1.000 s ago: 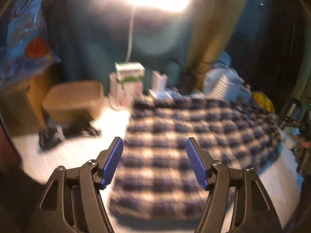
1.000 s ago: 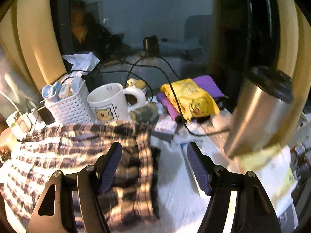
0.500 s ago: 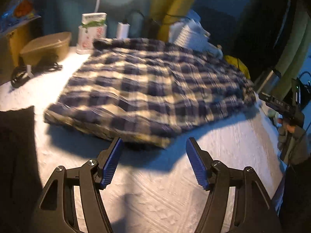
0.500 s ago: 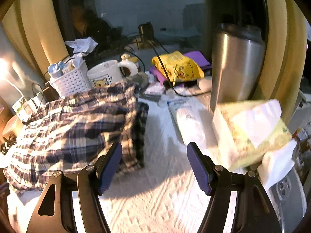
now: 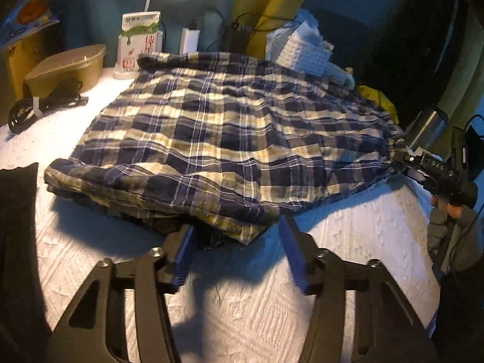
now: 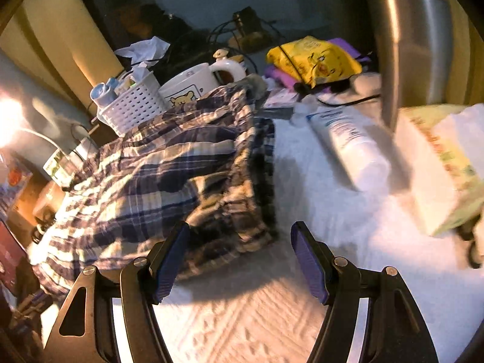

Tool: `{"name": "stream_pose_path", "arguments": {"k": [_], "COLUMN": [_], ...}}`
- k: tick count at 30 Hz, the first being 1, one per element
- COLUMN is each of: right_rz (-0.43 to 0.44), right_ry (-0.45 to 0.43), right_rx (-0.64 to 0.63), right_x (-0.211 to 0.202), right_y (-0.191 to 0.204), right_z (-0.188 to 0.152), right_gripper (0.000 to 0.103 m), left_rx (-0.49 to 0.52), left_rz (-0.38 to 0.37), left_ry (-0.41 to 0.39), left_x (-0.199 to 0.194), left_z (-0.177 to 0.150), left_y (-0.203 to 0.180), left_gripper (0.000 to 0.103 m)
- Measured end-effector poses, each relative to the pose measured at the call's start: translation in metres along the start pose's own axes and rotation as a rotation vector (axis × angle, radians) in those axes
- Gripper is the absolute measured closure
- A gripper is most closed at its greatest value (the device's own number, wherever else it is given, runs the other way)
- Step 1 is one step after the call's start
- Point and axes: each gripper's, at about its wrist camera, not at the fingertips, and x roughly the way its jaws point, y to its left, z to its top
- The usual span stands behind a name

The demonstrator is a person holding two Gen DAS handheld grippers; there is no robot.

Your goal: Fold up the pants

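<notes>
Plaid pants (image 5: pixel 217 148), navy and cream, lie spread over a white textured cover (image 5: pixel 75 251), filling the middle of the left wrist view. At 9 o'clock a coiled black cable (image 5: pixel 42 106) rests on the cover; behind it, toward 10 o'clock, sits a tan lidded tub (image 5: pixel 66 66), and a green-and-white carton (image 5: pixel 139 42) stands at 11 o'clock beside a white charger (image 5: pixel 190 40). A white perforated basket (image 5: pixel 302 51) lies past the far edge of the pants at 1 o'clock. The left gripper (image 5: pixel 234 243), at 6 o'clock, has just been narrowing its jaws; they stand apart on either side of the near corner of the pants, and the pads do not visibly press the cloth. At 3 o'clock the right gripper (image 5: pixel 396 157) reaches the far side hem, carried by a hand (image 5: pixel 447 211).

In the right wrist view the same pants (image 6: pixel 169 178) lie bunched from 9 o'clock to centre, the gathered waistband (image 6: pixel 257 181) facing the camera. The basket (image 6: pixel 133 109) and a white bear mug (image 6: pixel 193 87) stand behind at 11 o'clock. The right gripper (image 6: pixel 239 257) is held wide apart with the waistband corner between its jaws, untouched. At 1 o'clock lie a yellow packet (image 6: pixel 314 57) and a white lotion tube (image 6: pixel 351 148); a steel flask (image 6: pixel 411 45) and a tissue box (image 6: pixel 438 166) occupy 2 to 3 o'clock.
</notes>
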Motion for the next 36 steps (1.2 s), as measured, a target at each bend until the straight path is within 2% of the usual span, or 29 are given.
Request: {"name": "stream_pose_path", "arguments": {"k": [2, 4, 6, 7, 8, 10, 21, 24, 30, 33, 36], "right_rz": [0.027, 0.020, 0.015, 0.011, 0.008, 0.019, -0.025, -0.021, -0.020, -0.036, -0.053], "right_ry": [0.013, 0.004, 0.004, 0.007, 0.007, 0.013, -0.046, -0.054, -0.079, -0.092, -0.085], "right_rx": [0.025, 0.020, 0.015, 0.015, 0.014, 0.007, -0.069, -0.077, -0.097, -0.107, -0.105], "right_x": [0.006, 0.010, 0.013, 0.015, 0.017, 0.018, -0.020, -0.034, -0.062, -0.072, -0.072], "right_y": [-0.001, 0.003, 0.005, 0.005, 0.005, 0.005, 0.011, 0.010, 0.013, 0.014, 0.010], "right_z": [0.002, 0.004, 0.005, 0.006, 0.006, 0.006, 0.000, -0.005, -0.014, -0.018, -0.024], "right_gripper": [0.032, 0.034, 0.045, 0.057, 0.065, 0.069, 0.072, 0.072, 0.072, 0.072, 0.072], "left_rx": [-0.013, -0.012, 0.001, -0.002, -0.001, 0.012, 0.012, 0.016, 0.020, -0.037, -0.100], "left_rz": [0.004, 0.028, 0.054, 0.052, 0.052, 0.055, 0.043, 0.039, 0.045, 0.063, 0.117], "left_ry": [0.009, 0.014, 0.009, 0.012, 0.014, 0.015, -0.006, -0.021, -0.030, -0.029, -0.025], "left_x": [0.006, 0.010, 0.012, 0.012, 0.012, 0.009, -0.024, -0.037, -0.054, -0.055, -0.059], "left_z": [0.000, 0.001, 0.001, 0.002, 0.002, 0.001, -0.013, -0.018, -0.034, -0.037, -0.029], "left_y": [0.002, 0.002, 0.001, 0.001, 0.001, -0.003, -0.009, -0.011, -0.016, 0.003, 0.034], "left_gripper": [0.064, 0.079, 0.088, 0.091, 0.092, 0.095, 0.096, 0.103, 0.103, 0.102, 0.101]}}
